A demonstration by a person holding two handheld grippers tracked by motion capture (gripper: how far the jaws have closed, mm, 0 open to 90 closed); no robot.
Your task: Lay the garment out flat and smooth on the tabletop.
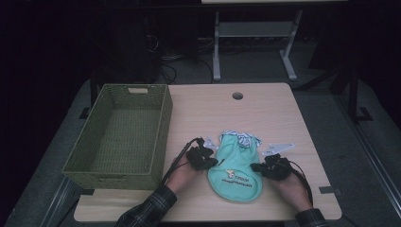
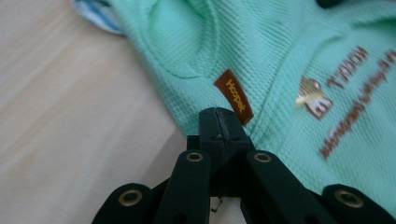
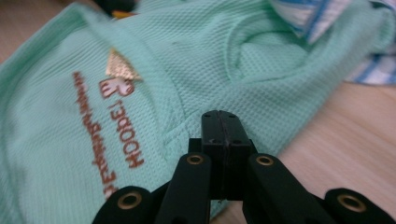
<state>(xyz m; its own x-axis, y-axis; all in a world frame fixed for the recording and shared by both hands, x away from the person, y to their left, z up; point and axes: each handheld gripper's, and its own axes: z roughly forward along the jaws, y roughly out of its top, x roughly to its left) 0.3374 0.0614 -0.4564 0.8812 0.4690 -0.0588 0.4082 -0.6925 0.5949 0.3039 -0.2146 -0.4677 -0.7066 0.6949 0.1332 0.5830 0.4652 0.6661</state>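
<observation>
Barely begun, by the look of it: mint-green pet shirt (image 1: 235, 169) flat on the table (image 1: 283, 113) at about 6 o'clock from centre, striped lining at its far end, nothing yet in the green woven basket (image 1: 120, 132) over at 9 o'clock. Left gripper (image 1: 211, 162) and right gripper (image 1: 256, 167) pressed together at the shirt's two side edges, apparently pinching fabric there. No obstacle between shirt and basket besides the basket's near wall.
</observation>
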